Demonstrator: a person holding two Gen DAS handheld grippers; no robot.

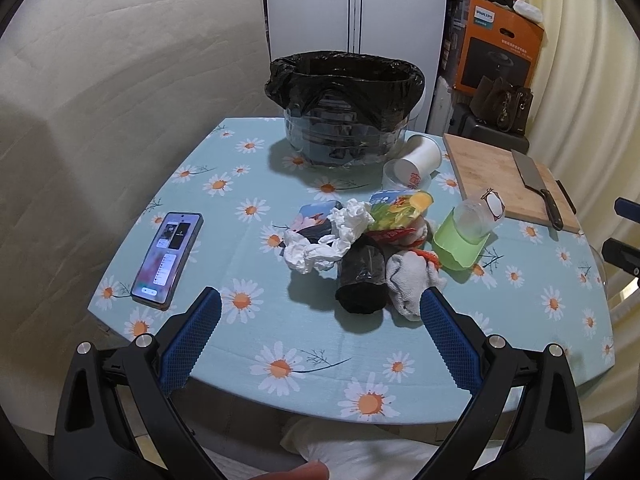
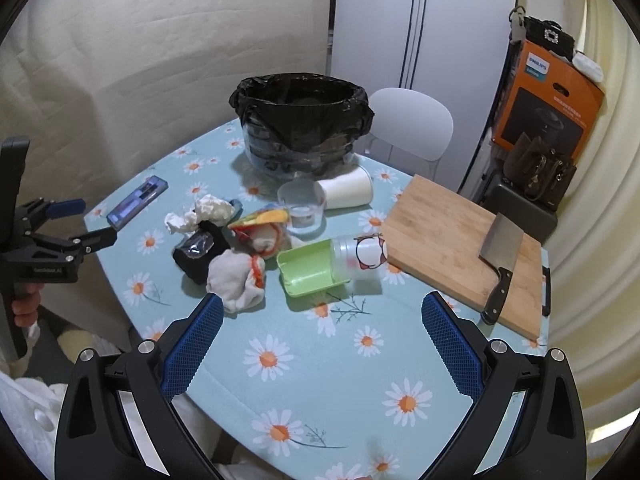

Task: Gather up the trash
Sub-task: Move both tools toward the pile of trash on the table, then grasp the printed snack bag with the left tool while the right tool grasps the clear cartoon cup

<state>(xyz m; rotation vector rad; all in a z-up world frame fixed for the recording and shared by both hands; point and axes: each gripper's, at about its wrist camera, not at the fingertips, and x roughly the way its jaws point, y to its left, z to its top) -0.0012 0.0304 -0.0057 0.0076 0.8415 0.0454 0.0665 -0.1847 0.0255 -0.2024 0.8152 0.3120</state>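
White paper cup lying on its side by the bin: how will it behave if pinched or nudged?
The paper cup lies on its side against the lined bin, so a nudge would probably roll it in a curve. It looks thin-walled and empty, so likely light and prone to crumpling under a firm pinch. The clear plastic cup right beside it may get knocked.

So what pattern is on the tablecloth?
Light blue tablecloth printed with white daisies with orange centres; the right wrist view shows it best.
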